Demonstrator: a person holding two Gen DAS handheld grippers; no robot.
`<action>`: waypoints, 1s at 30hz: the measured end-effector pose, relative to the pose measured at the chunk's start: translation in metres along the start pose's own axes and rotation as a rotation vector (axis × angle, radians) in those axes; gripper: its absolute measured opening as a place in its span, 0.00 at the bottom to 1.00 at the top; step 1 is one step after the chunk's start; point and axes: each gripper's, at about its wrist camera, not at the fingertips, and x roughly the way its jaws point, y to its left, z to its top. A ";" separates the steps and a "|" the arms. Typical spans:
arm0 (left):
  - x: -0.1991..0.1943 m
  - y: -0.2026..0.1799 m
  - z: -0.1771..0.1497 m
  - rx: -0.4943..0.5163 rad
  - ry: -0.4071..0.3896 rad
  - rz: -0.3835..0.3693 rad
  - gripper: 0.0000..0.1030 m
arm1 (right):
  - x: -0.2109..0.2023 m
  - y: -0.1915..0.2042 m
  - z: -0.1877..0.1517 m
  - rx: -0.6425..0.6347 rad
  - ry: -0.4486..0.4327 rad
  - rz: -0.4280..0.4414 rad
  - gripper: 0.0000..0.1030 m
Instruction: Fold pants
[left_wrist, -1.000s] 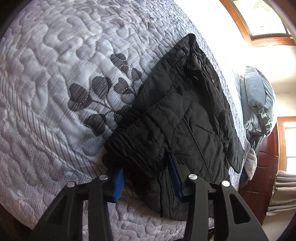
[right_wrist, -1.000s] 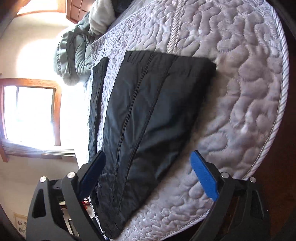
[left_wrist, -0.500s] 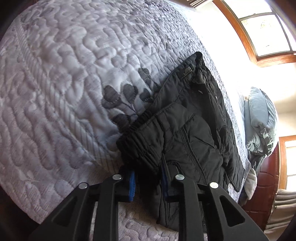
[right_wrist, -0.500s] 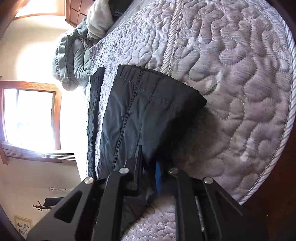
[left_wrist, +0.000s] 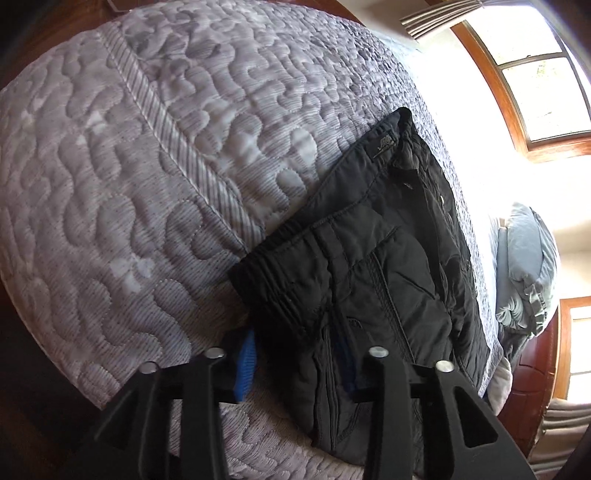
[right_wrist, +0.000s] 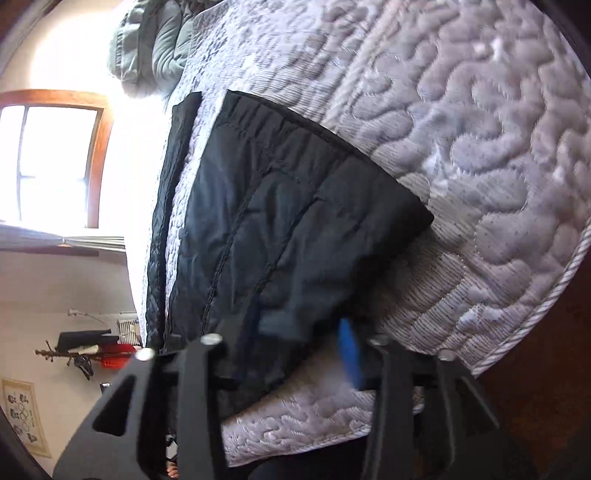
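Note:
Black quilted pants (left_wrist: 388, 258) lie folded on the grey quilted bedspread (left_wrist: 147, 184). In the left wrist view the ribbed waistband corner (left_wrist: 273, 291) sits between the blue pads of my left gripper (left_wrist: 295, 360). Its jaws are opening, and the left pad (left_wrist: 245, 363) stands clear of the cloth. In the right wrist view the other end of the pants (right_wrist: 288, 221) reaches down into my right gripper (right_wrist: 291, 343). Those jaws are opening too: a bunch of cloth lies between them and the right pad (right_wrist: 349, 350) is off the fabric.
Blue-grey bedding (left_wrist: 528, 266) is piled at the head of the bed under a wood-framed window (left_wrist: 535, 92). The corded bed edge (right_wrist: 546, 302) drops to dark floor on the right. A narrow black strip of cloth (right_wrist: 162, 221) lies beside the pants.
A second ago both grippers stood open around the pants' edges, then they shut on the cloth. The pants slid across the quilt, off the leaf pattern. Both pairs of jaws have now spread apart.

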 end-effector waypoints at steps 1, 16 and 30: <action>-0.012 -0.002 0.003 0.031 -0.026 0.029 0.62 | -0.014 0.006 0.002 -0.037 -0.026 -0.049 0.65; 0.065 -0.182 0.183 0.434 0.124 -0.051 0.96 | 0.021 0.175 0.069 -0.372 0.048 -0.079 0.89; 0.169 -0.205 0.218 0.568 0.248 -0.005 0.67 | 0.144 0.276 0.143 -0.493 0.133 -0.050 0.89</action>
